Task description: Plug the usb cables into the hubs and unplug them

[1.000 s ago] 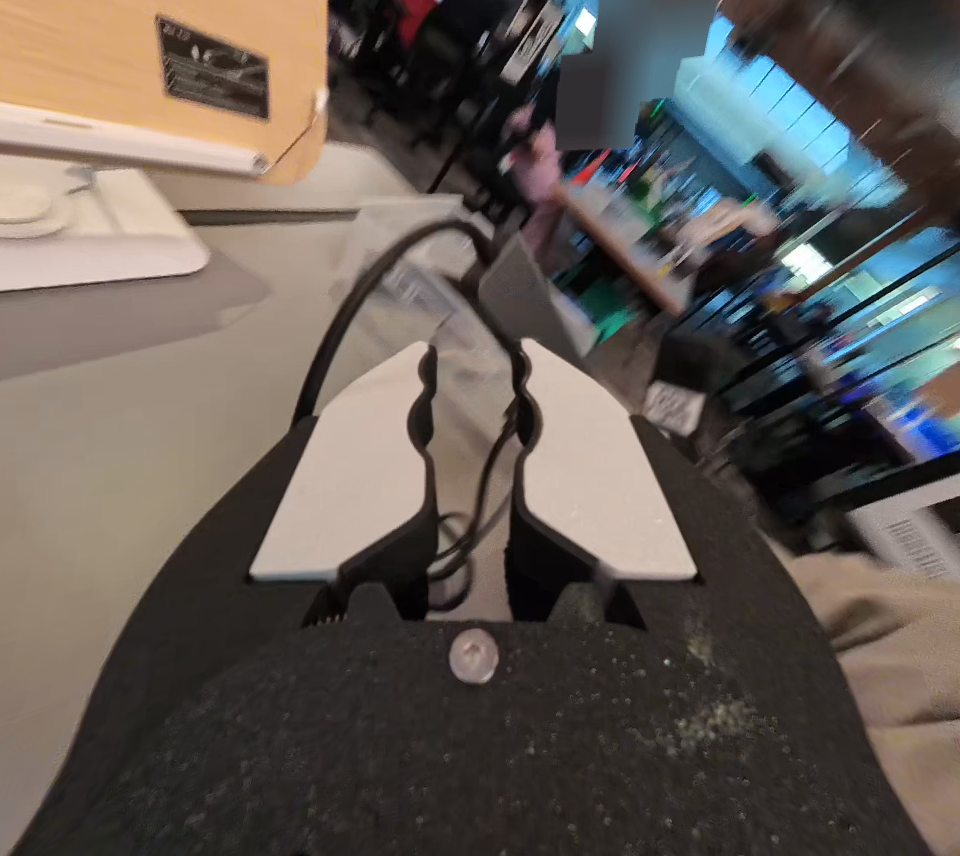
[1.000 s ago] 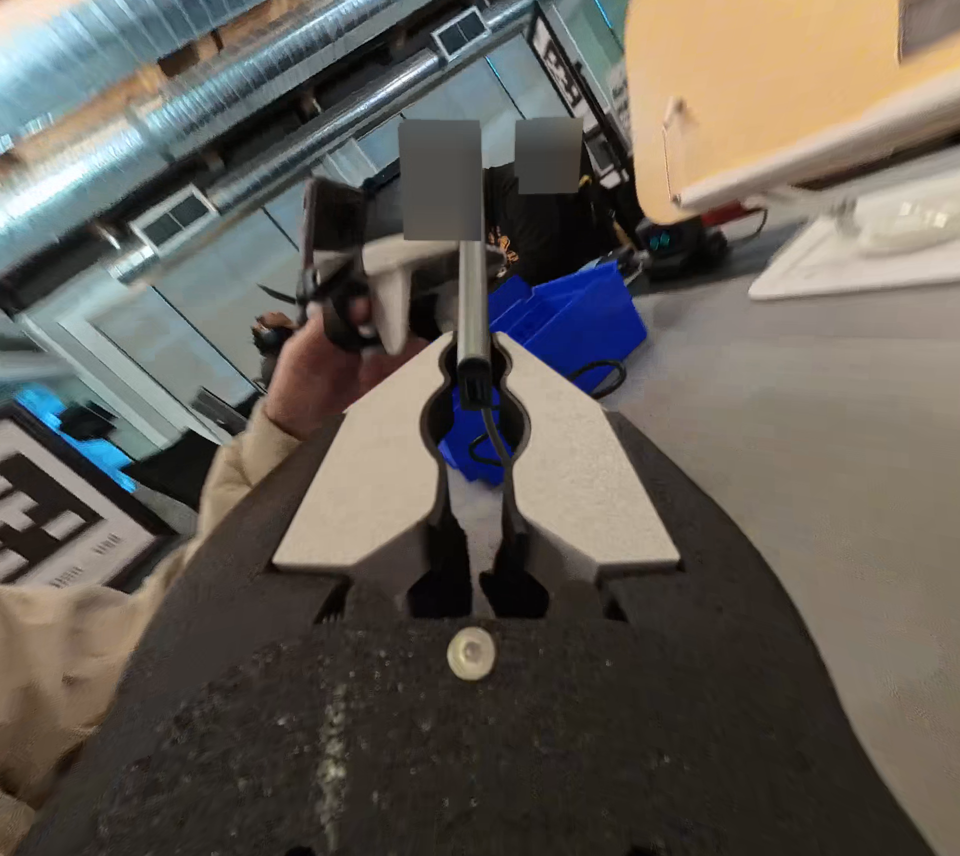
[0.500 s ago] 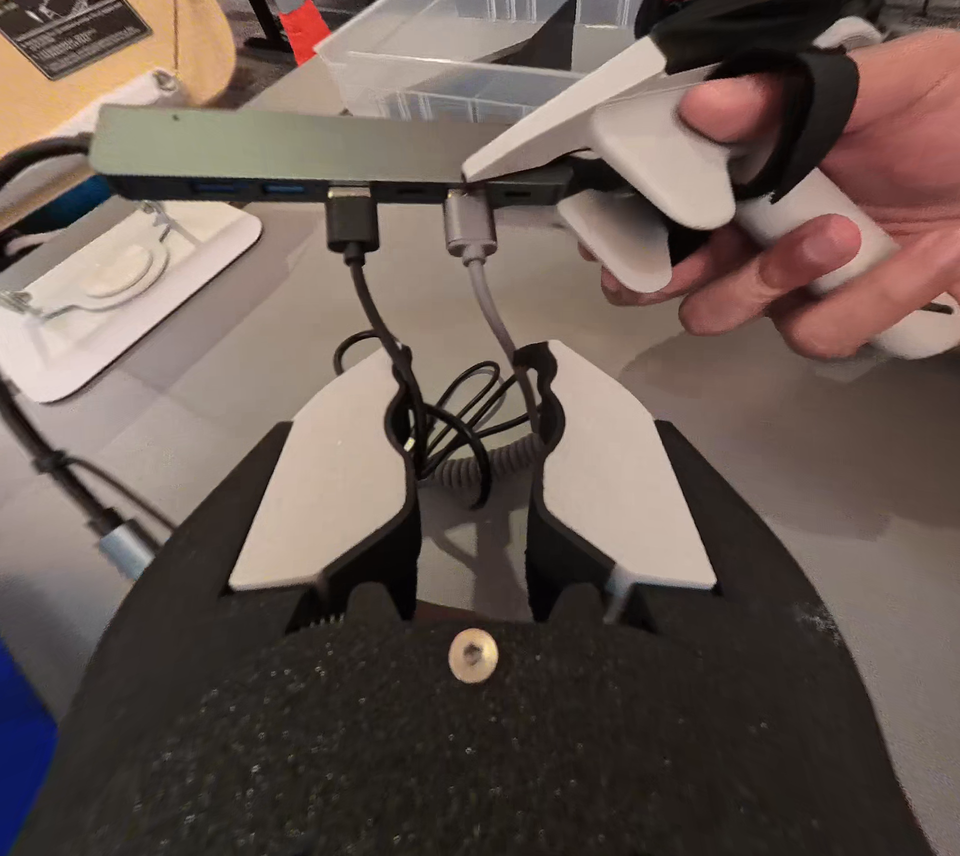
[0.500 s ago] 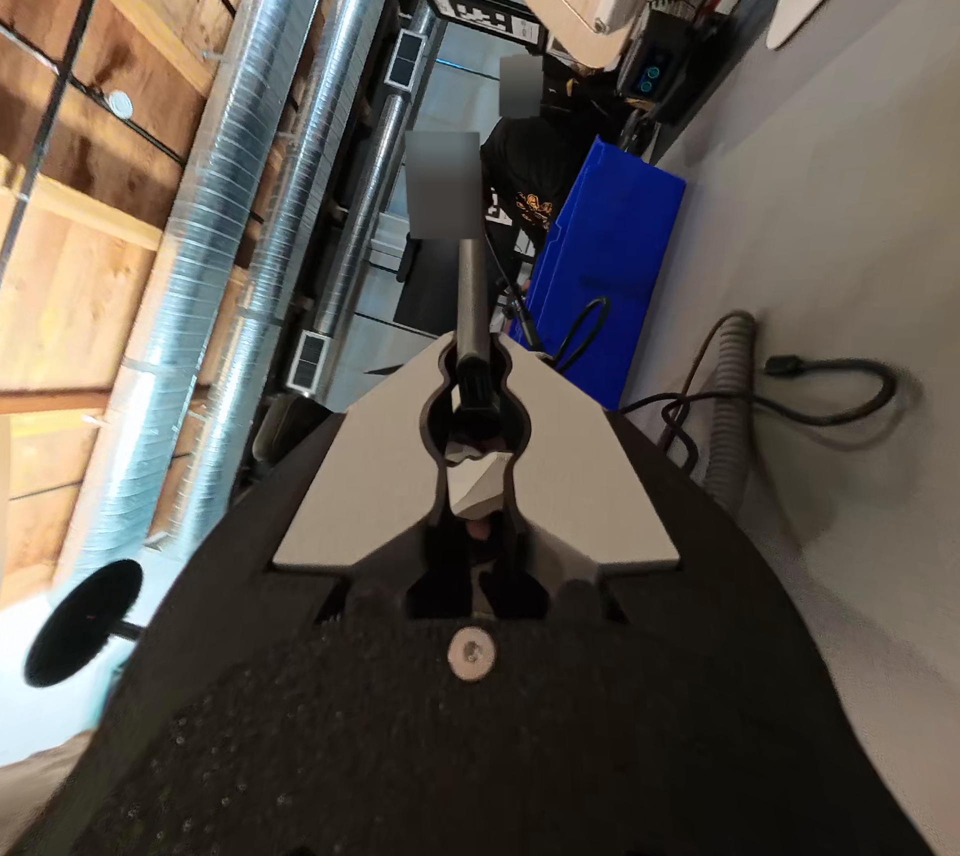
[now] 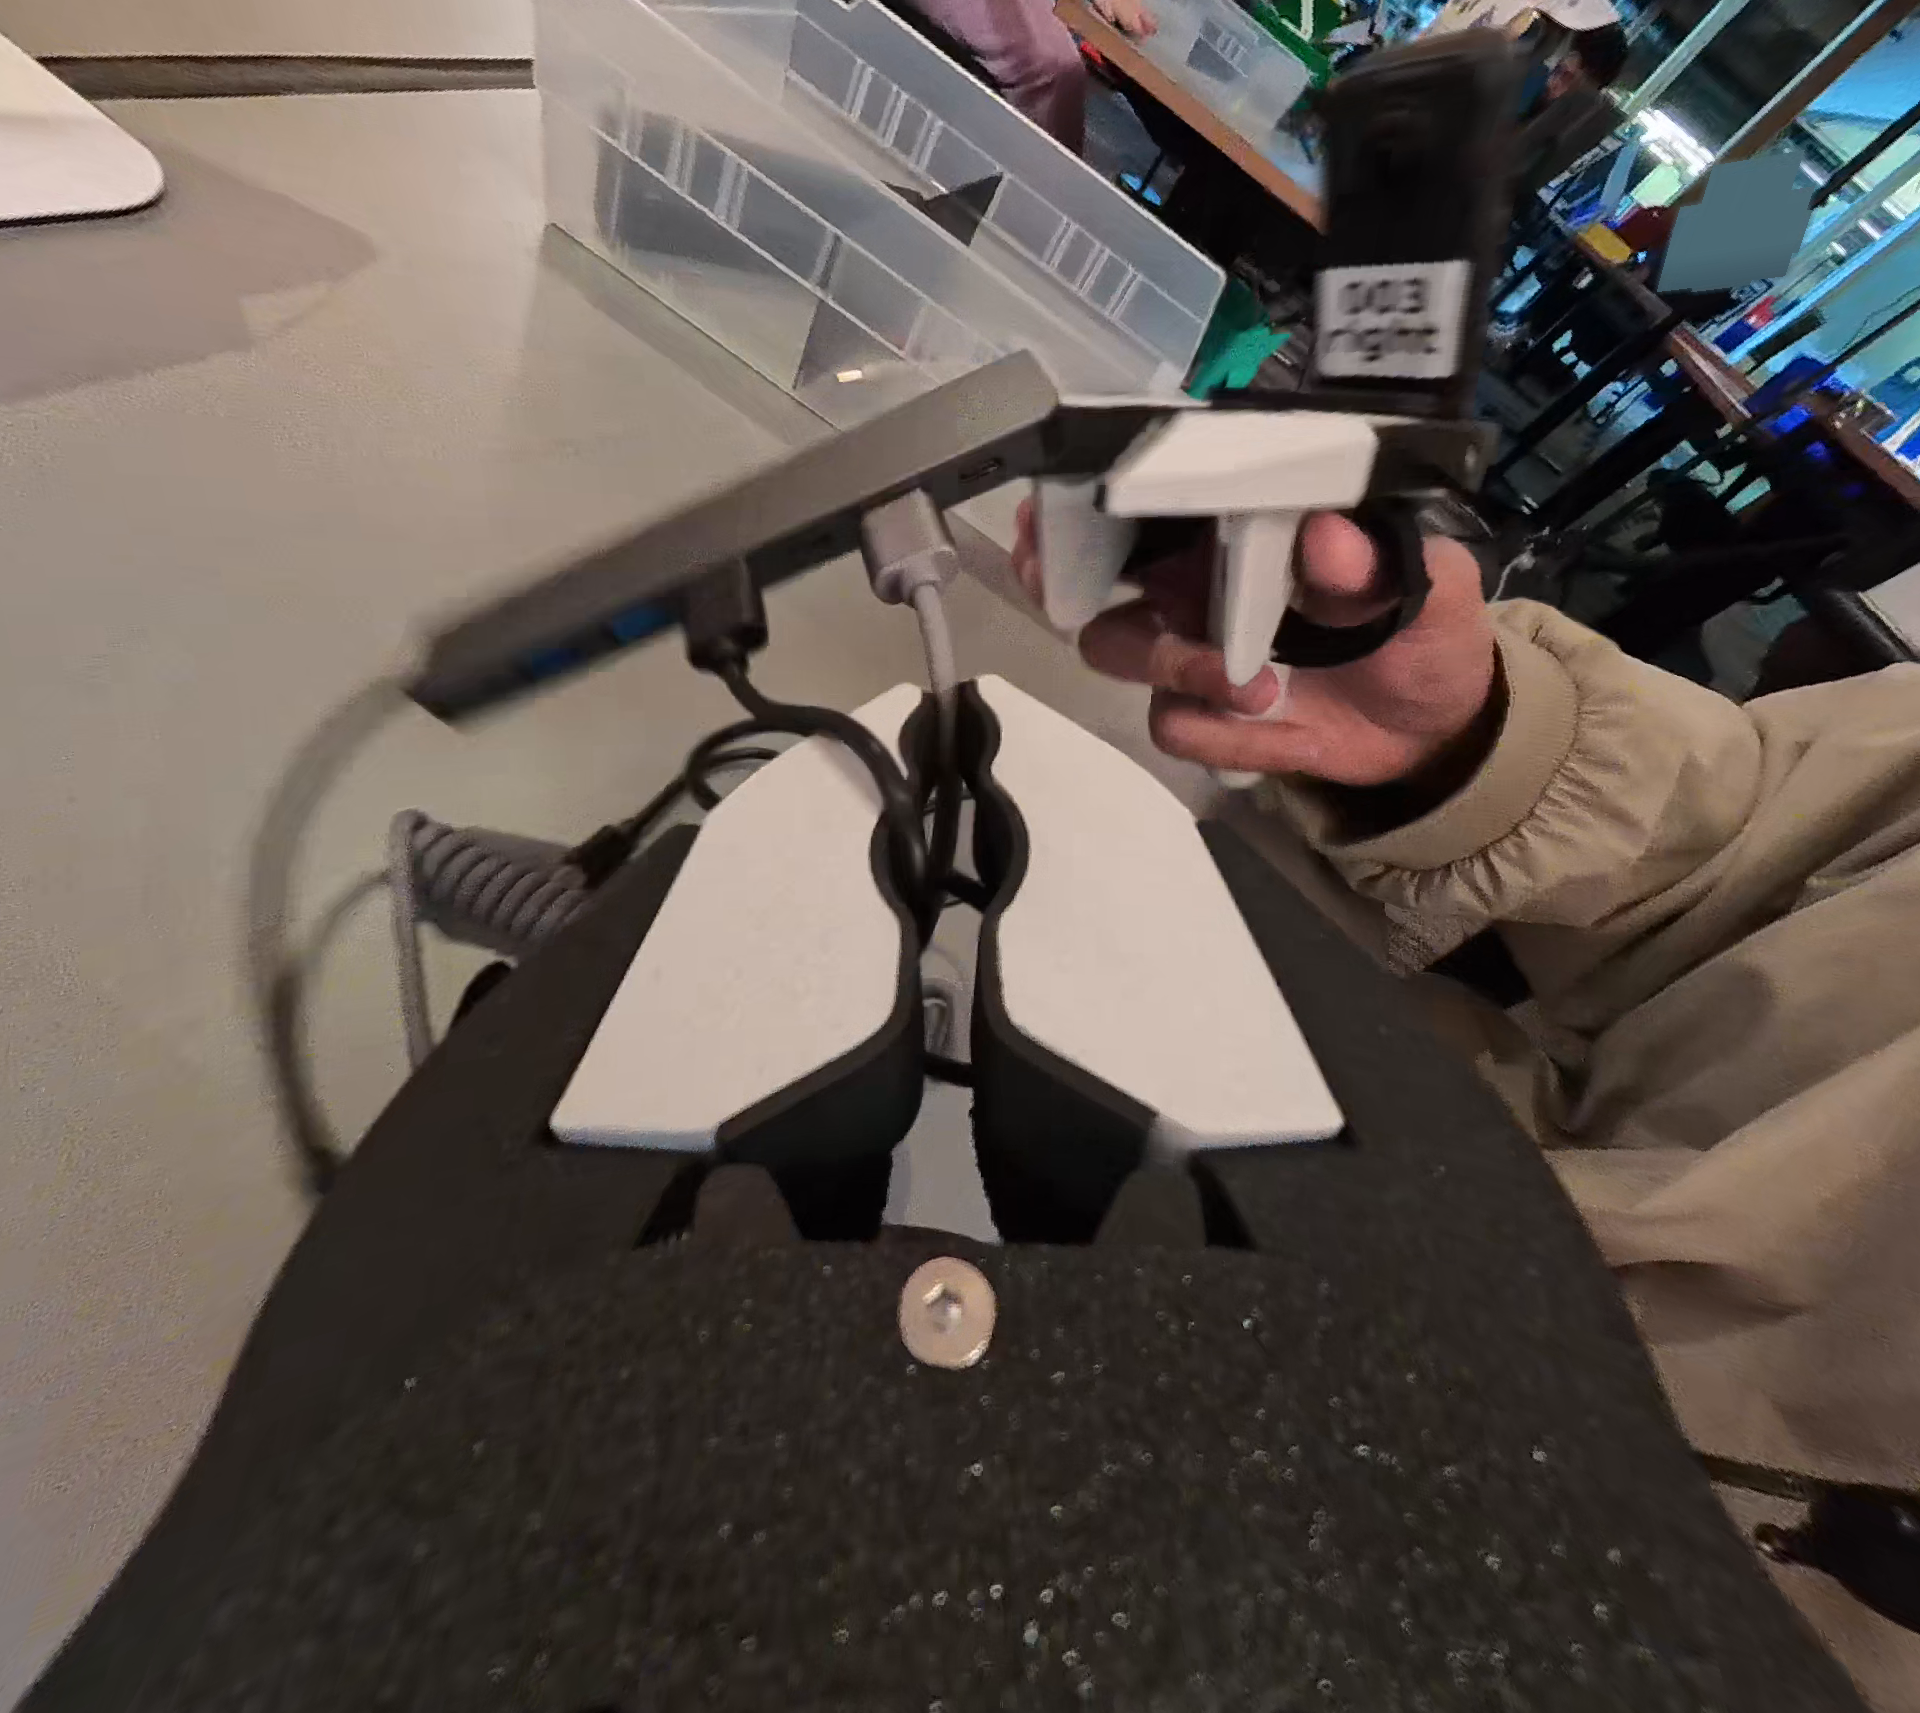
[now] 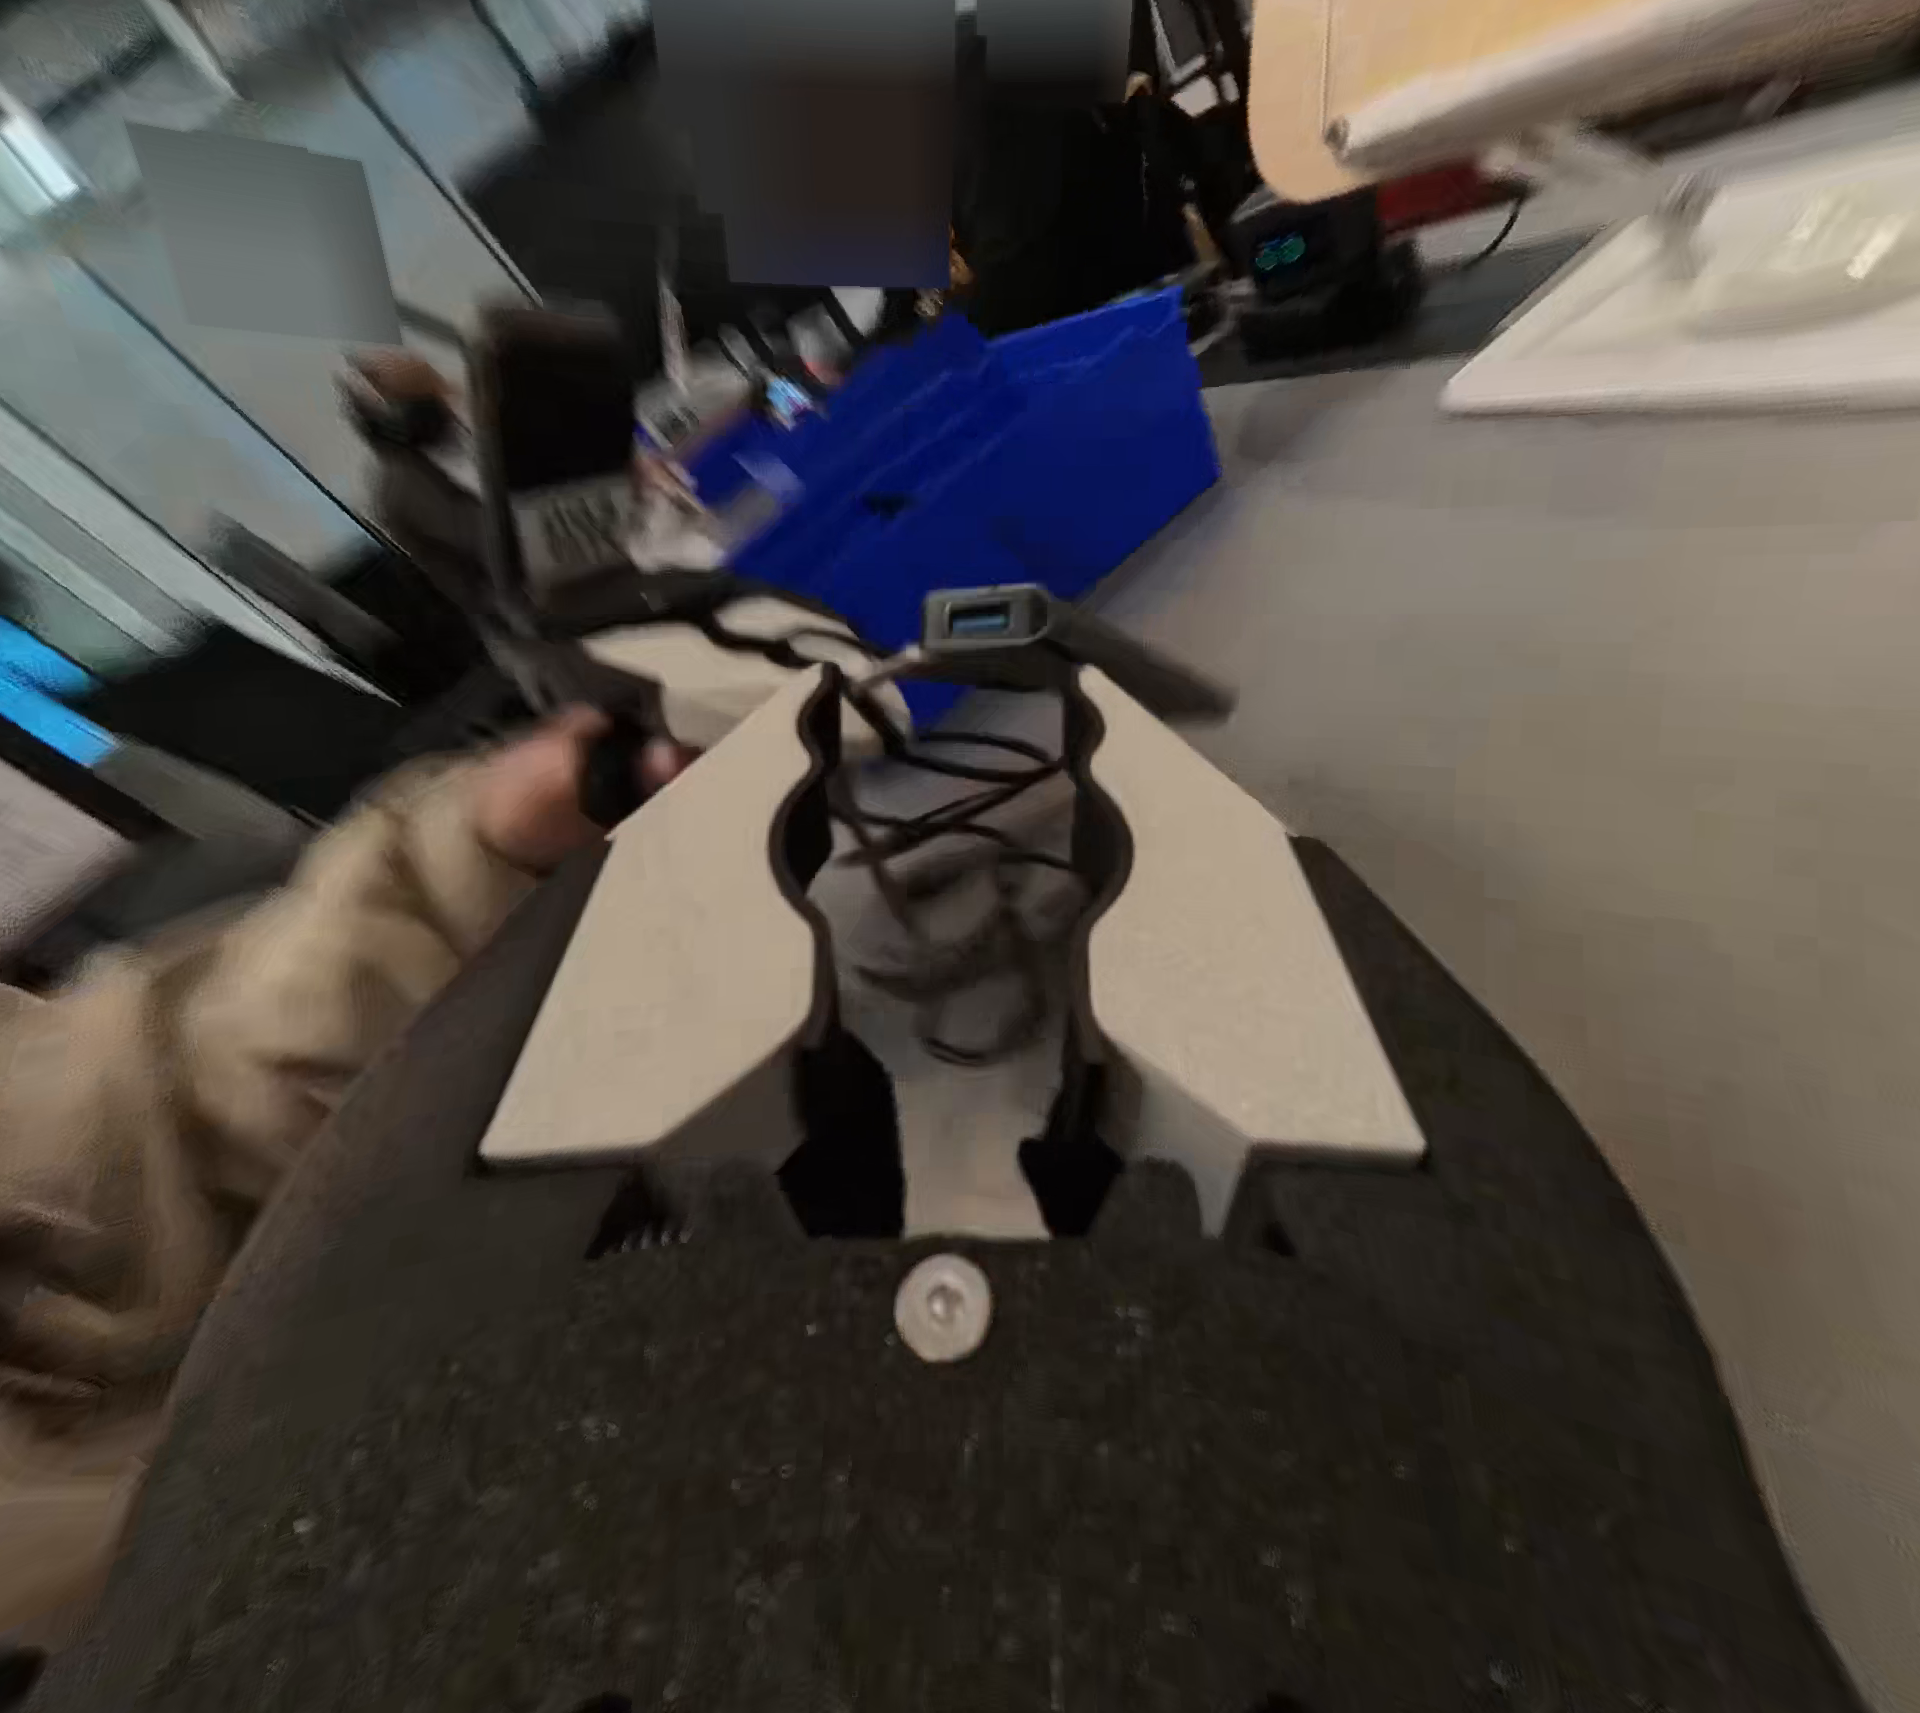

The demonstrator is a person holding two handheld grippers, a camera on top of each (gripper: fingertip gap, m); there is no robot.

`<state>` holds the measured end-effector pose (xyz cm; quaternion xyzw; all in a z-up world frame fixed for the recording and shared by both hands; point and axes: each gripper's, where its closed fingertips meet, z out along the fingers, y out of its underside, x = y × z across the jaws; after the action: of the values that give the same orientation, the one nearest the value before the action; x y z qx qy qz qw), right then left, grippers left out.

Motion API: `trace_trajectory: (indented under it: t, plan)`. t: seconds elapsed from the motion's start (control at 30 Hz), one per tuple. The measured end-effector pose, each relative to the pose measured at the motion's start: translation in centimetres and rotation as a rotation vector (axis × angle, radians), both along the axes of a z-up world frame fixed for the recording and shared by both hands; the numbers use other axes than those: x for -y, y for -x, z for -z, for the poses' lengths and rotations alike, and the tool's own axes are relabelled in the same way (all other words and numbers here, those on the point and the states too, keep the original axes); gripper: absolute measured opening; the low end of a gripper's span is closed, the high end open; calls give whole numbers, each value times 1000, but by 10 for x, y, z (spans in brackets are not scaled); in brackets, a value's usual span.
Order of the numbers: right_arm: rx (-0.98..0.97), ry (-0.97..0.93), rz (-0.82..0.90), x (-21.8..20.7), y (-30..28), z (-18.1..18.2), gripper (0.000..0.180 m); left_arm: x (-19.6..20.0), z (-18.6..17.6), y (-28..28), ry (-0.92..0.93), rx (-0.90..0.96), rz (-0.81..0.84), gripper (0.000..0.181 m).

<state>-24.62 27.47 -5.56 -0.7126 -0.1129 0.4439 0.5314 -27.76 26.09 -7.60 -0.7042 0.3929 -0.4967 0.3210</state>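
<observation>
The slim dark-grey metal USB hub (image 5: 748, 510) hangs tilted above the pale grey surface (image 5: 260, 520). A thin black cable (image 5: 727, 635) is plugged into the hub's underside. Just right of it sits the plug of a grey braided cable (image 5: 940, 624). Below the hub, my left gripper (image 5: 948, 713) has its fingers drawn together on that grey cable. My right gripper (image 6: 956, 687) has its fingers apart at the hub's end; contact cannot be confirmed.
</observation>
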Motion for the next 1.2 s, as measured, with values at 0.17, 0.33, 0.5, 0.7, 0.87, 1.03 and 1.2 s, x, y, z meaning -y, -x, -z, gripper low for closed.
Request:
trace_trajectory:
  t: [0.17,0.33,0.5,0.7,0.87,1.03,1.2]
  plan:
    - [740,-343,68,3,-13,21,51,-7,5,9,-42,-62,-13,3]
    - [1018,-489,-23,10,-22,35,51,8,23,4,-143,-200,64,3]
    - [1165,-590,-76,14,-11,59,42,22,35,-8,-158,-247,115,3]
    - [1375,-620,-1,-2,-22,74,10,32,36,-17,-193,-268,124,3]
    - [1408,-702,121,-12,-31,55,10,14,14,-7,-193,-190,-35,32]
    - [1461,-813,229,-13,-41,40,10,23,-21,31,-270,28,-315,47]
    - [1469,-861,189,-6,-21,43,10,57,-3,4,-284,-31,-201,35]
